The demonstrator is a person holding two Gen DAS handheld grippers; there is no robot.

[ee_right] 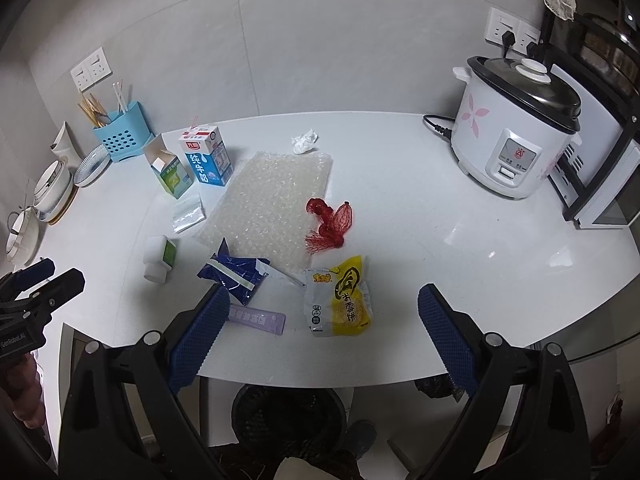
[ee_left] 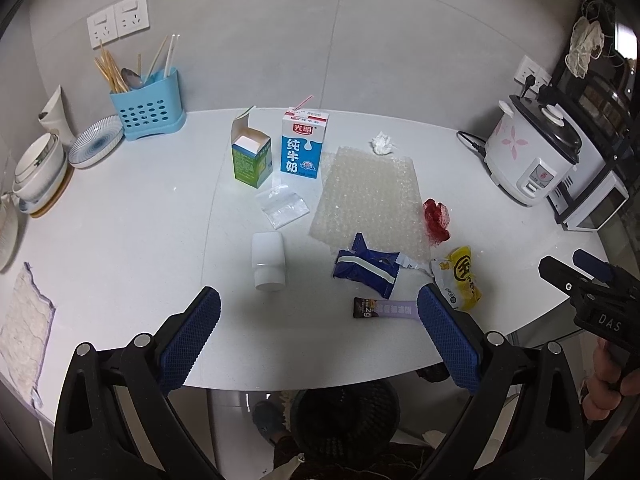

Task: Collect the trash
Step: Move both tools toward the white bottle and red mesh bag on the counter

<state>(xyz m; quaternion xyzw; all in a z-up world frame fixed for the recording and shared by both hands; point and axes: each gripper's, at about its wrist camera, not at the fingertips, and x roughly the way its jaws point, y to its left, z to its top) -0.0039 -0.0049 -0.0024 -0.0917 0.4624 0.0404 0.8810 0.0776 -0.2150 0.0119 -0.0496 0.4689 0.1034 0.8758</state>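
Nearest item: left gripper (ee_left: 319,336), jaws spread wide and empty, hovering over the front edge of the white table (ee_left: 120,240); right gripper (ee_right: 324,332) likewise spread and holding nothing, at the same edge. Below the table edge, between both: black mesh bin (ee_right: 288,412), on the floor. Trash on the table, front to back: purple sachet (ee_right: 260,321), flat, long axis running left-right along the table edge, its left end hidden behind the right gripper's left finger; yellow snack packet (ee_right: 340,300), flat, long axis running away from the edge, lying squarely in the gap of the right gripper; blue wrapper (ee_right: 236,276), crumpled, just beyond the sachet; white bottle (ee_left: 269,260) on its side, cap toward the edge, ahead of the left gripper; red net (ee_right: 330,220); bubble wrap sheet (ee_right: 272,208), mid-table; small clear bag (ee_left: 285,208); green box (ee_left: 250,160), flap open; milk carton (ee_left: 302,146), upright with straw; crumpled tissue (ee_right: 304,141), farthest back. Governing relation: the snack packet sits directly ahead of the right gripper and well right of the left one, so the right hand is judged the nearer, needing a short forward reach and a pinch across the packet's narrow width.
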